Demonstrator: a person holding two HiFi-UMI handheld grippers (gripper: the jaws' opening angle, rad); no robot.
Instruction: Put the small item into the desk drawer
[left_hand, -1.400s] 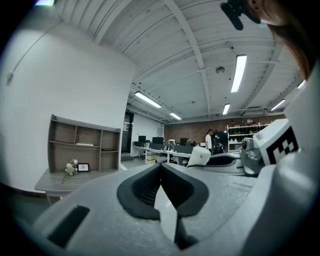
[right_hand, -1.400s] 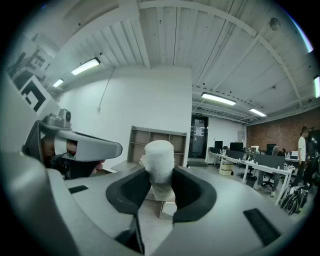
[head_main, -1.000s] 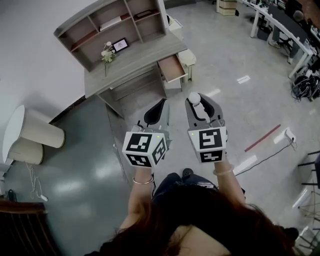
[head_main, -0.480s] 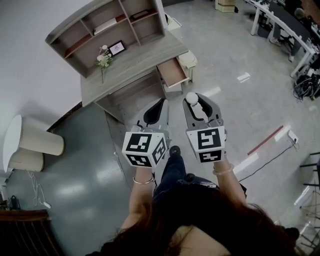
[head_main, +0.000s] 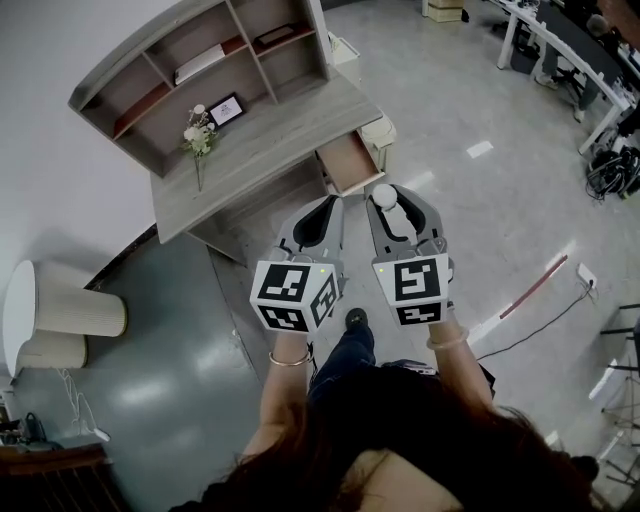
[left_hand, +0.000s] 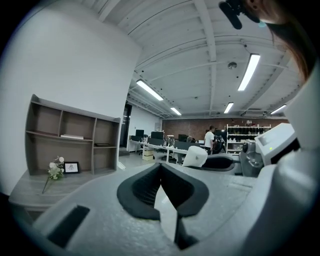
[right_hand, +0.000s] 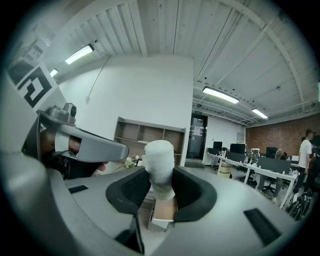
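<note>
Jaws of the right gripper (head_main: 386, 196) clamp the small white item (right_hand: 159, 159), just short of the desk's (head_main: 255, 150) open drawer (head_main: 349, 162). The left gripper's (head_main: 333, 203) jaws are closed, empty. Flowers (head_main: 197, 135) and a picture frame (head_main: 226, 108) stand on the desktop, and a white bin (head_main: 378, 130) sits beside the drawer.

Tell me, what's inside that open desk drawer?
The drawer shows only a bare brown bottom. Its back part is hidden under the desk, and in the right gripper view the white item in the right tongs covers part of it.
</note>
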